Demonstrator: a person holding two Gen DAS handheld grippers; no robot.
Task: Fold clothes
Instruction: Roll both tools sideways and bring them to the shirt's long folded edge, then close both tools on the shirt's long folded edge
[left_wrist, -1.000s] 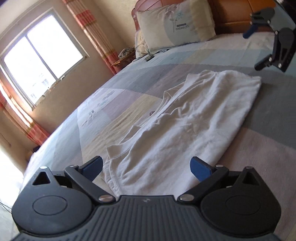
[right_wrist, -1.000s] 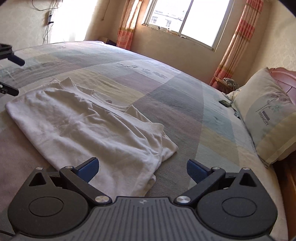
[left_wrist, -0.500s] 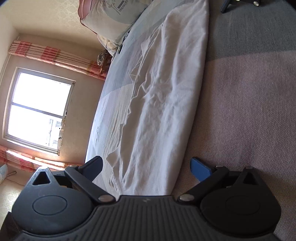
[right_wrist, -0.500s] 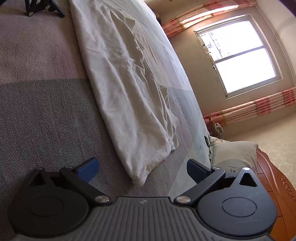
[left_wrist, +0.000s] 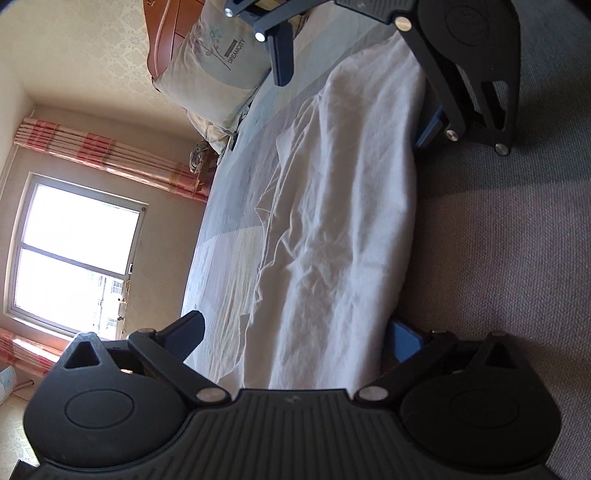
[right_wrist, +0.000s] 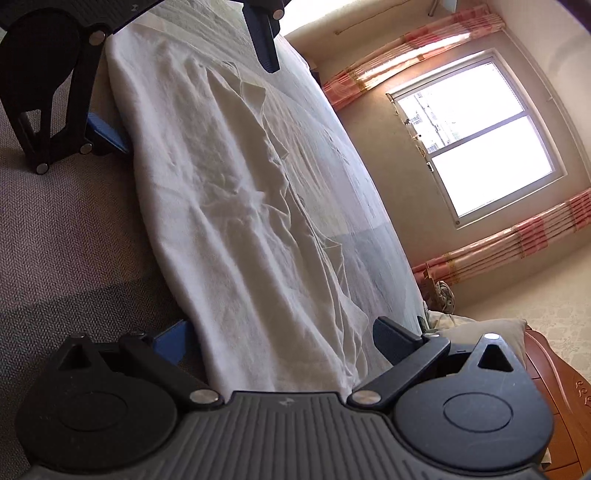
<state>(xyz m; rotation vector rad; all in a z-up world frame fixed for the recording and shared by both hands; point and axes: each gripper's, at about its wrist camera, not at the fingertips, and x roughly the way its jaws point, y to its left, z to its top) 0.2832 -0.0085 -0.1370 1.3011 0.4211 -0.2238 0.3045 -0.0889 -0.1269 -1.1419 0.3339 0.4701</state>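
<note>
Both grippers have been brought down to opposite ends of the shirt (left_wrist: 332, 229) since the earlier frames, where they were held above the bed (left_wrist: 517, 240) and apart from the cloth. On the bed the white shirt is laid out long and wrinkled, with a pillow (left_wrist: 218, 62) seen beyond its far end in the left view. The left gripper (left_wrist: 295, 338) is spread wide with one end of the shirt lying between its fingers, and the right gripper (right_wrist: 280, 338) is likewise spread around the other end.
</note>
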